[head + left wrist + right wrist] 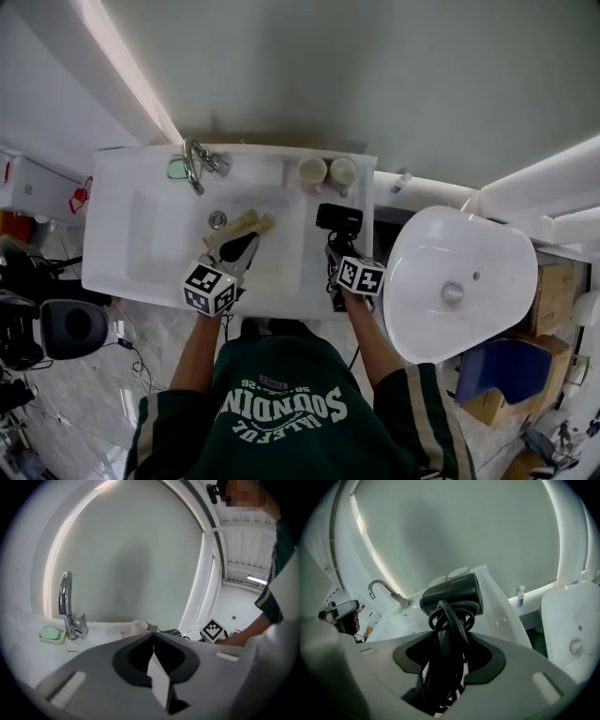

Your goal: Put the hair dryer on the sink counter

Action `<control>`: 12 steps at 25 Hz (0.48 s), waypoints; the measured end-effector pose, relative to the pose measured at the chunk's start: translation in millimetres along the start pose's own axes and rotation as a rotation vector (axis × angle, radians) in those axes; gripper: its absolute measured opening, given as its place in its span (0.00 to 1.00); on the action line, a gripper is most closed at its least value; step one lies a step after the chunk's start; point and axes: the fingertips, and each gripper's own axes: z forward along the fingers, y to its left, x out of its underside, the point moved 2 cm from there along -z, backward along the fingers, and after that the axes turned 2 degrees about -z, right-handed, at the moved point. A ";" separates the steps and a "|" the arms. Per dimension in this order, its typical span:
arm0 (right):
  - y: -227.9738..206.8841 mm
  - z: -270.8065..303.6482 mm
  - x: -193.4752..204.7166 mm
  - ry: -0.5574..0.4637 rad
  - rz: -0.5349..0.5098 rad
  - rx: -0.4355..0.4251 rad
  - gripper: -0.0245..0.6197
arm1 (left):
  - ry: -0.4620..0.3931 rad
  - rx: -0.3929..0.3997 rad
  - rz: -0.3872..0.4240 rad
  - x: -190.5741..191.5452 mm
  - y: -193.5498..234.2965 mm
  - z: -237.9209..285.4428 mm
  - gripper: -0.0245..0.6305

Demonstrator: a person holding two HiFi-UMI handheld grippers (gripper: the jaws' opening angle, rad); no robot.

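Note:
The black hair dryer (pixel 338 217) (pixel 450 595) hangs over the right strip of the white sink counter (pixel 112 234) (pixel 501 606), its barrel lying crosswise. My right gripper (pixel 336 251) (pixel 445 653) is shut on its handle and the looped black cord. I cannot tell whether the dryer touches the counter. My left gripper (pixel 242 230) (pixel 152 641) hovers over the basin, jaws together and nothing between them.
A chrome faucet (pixel 194 164) (pixel 65 602) and a green soap dish (pixel 176 169) (pixel 52 633) sit at the back left. Two cups (pixel 312 172) stand just behind the dryer. A small bottle (pixel 401 181) and a white toilet (pixel 459 281) are to the right.

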 end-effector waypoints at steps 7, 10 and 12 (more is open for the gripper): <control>-7.6 19.9 2.3 0.043 0.000 0.014 0.34 | -0.003 -0.039 -0.021 2.7 9.8 -3.5 0.12; -10.6 23.2 6.5 0.060 -0.003 0.024 0.34 | -0.004 -0.049 -0.025 3.9 9.9 -5.6 0.12; -11.0 24.7 8.4 0.068 -0.003 0.029 0.34 | -0.005 -0.055 -0.029 3.7 10.2 -6.6 0.12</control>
